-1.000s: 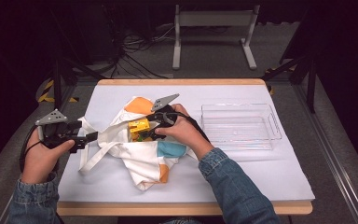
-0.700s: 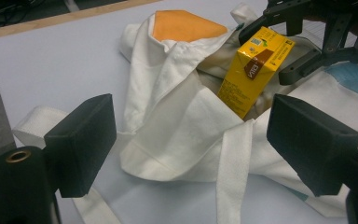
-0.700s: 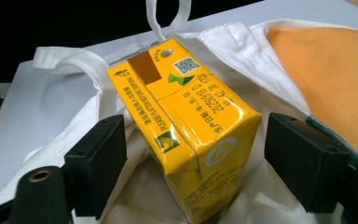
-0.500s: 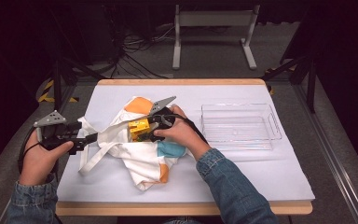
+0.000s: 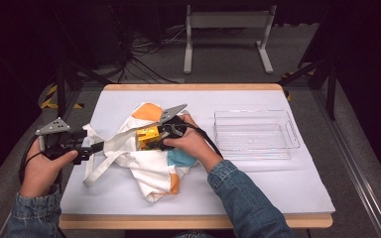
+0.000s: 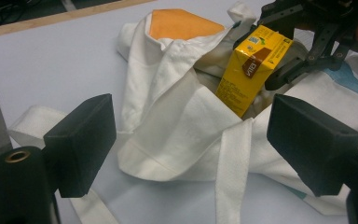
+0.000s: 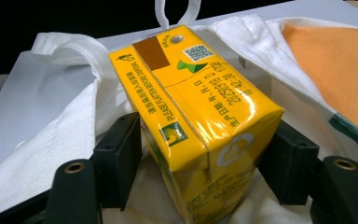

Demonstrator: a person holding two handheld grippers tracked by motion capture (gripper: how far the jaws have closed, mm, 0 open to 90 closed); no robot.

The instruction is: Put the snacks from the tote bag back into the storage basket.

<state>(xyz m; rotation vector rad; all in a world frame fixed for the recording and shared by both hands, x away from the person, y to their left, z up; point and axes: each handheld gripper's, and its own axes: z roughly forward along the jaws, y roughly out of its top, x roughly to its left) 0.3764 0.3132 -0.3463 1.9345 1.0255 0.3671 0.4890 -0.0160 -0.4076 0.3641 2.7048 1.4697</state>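
Observation:
A white cloth bag point(image 5: 144, 166) with orange and teal patches lies crumpled on the table's left half. A yellow drink carton point(image 5: 146, 134) sticks out of its mouth. My right gripper point(image 5: 151, 140) reaches in from the right, and its jaws have just been closing on the carton. In the right gripper view both pads point(image 7: 119, 158) sit against the sides of the carton point(image 7: 200, 98). My left gripper point(image 5: 95, 147) rests at the bag's left edge. In the left gripper view it point(image 6: 196, 144) stands open, with a bag strap point(image 6: 230, 172) lying loose between the jaws.
A clear plastic tray point(image 5: 255, 134) stands on the right half of the table, holding nothing. White sheet point(image 5: 258, 183) covers the tabletop. A metal stand point(image 5: 225, 29) and cables are on the floor beyond the far edge.
The right gripper's jaws have drawn in around the yellow carton, and that hand has edged slightly left. The left hand has stayed where it was.

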